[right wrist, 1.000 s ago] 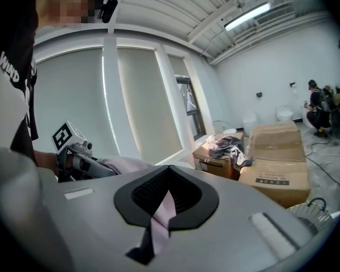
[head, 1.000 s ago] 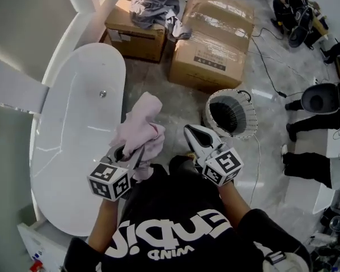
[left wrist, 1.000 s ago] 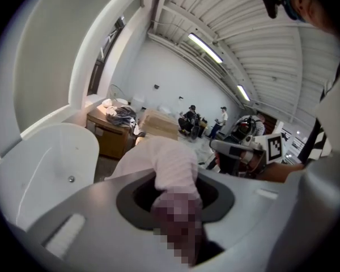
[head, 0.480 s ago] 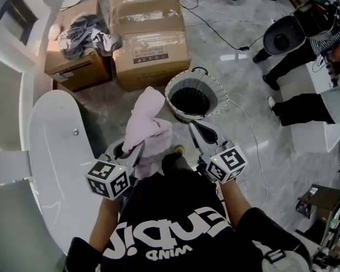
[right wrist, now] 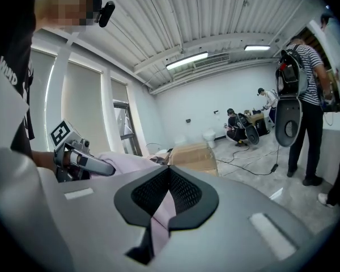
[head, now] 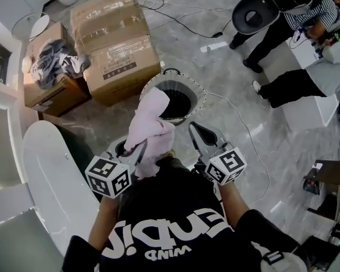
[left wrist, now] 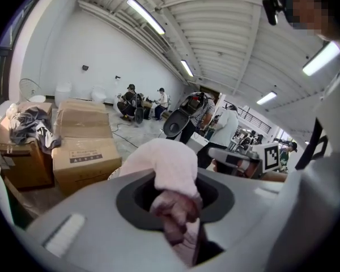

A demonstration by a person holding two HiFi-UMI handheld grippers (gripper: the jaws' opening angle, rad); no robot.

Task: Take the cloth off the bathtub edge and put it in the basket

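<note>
Bright, even light comes from long ceiling tubes (left wrist: 144,16), blown out white in both gripper views, and the polished floor (head: 294,146) shows pale glare with soft shadows. Both gripper views bow strongly, with dark corners; the cloth (left wrist: 167,169) blurs near the lens.

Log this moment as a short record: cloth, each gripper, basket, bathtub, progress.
cloth: pink, bunched, held up in the air; in the head view its top overlaps the basket's near rim
left gripper: shut on the cloth
right gripper: jaws together, holding nothing
basket: round, pale rim, dark inside, standing on the floor ahead of the grippers
bathtub: white, to the left, apart from the cloth
progress: cloth is off the bathtub, not yet in the basket
</note>
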